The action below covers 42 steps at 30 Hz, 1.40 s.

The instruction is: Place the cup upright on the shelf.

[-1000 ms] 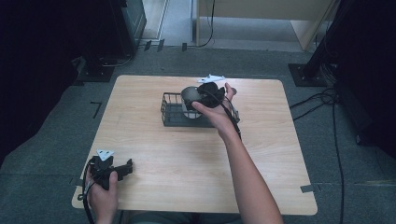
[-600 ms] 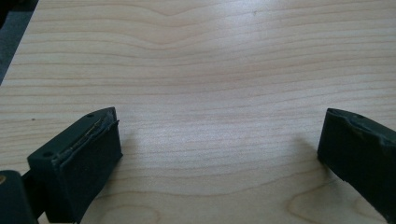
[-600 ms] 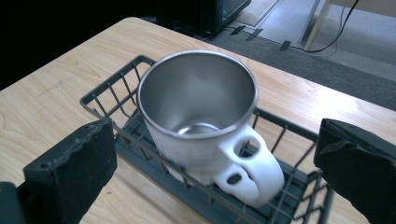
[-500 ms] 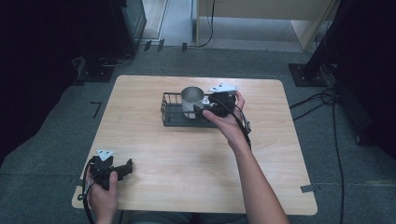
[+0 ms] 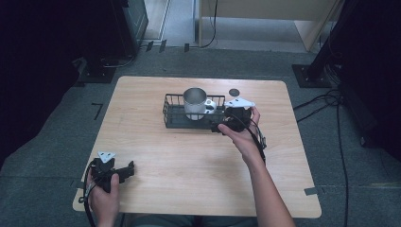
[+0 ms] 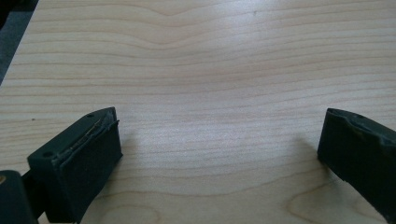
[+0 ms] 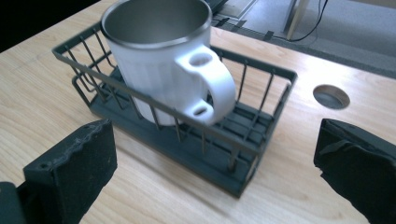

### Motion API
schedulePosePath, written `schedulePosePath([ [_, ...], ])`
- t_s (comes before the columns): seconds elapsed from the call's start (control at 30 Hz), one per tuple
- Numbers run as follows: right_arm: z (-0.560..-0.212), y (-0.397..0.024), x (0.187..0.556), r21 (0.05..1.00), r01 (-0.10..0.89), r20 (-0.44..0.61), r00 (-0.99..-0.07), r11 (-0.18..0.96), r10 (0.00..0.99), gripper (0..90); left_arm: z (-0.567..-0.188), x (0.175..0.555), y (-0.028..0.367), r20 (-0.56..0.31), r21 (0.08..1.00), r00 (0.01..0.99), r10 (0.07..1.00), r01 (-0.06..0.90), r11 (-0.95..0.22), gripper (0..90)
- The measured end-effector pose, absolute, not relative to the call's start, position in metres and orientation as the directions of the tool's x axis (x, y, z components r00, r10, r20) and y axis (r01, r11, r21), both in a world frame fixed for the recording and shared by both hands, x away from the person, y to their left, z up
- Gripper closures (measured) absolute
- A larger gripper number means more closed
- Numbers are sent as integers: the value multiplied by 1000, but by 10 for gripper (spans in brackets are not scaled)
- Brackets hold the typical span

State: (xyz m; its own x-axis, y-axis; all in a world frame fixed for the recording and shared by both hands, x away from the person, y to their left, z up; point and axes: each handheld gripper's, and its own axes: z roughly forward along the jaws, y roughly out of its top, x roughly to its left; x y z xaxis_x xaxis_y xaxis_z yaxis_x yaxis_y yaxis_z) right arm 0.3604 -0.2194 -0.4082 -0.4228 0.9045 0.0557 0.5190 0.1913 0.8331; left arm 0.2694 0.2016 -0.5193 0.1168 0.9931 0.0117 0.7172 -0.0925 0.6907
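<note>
A white mug (image 5: 195,101) with a steel inside stands upright in a dark wire basket (image 5: 175,124) at the middle back of the table. Its handle (image 7: 205,88) points toward my right gripper (image 5: 217,126). That gripper is open just off the basket's right front corner and holds nothing. In the right gripper view, the mug (image 7: 163,70) and basket (image 7: 187,149) sit beyond the spread jaws of the right gripper (image 7: 215,177). My left gripper (image 5: 126,171) rests open at the table's near left corner. In its own view the left gripper (image 6: 217,163) has bare wood between its jaws.
A round cable hole (image 5: 233,92) lies in the tabletop (image 5: 198,165) just behind the basket's right end, also seen as the hole (image 7: 331,96) in the right gripper view. Cables and dark stands sit on the floor around the table.
The right gripper set the mug upright in the basket, let go of it and drew back toward the near right. The left gripper has stayed put.
</note>
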Motion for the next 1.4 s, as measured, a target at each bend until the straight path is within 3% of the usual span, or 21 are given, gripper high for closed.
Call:
schedulePosePath([
  [1.4, -472, -322, 288, 790, 610, 115, -240, 58, 964, 0, -519, 269, 202, 13, 690, 118, 993, 717, -95, 0],
])
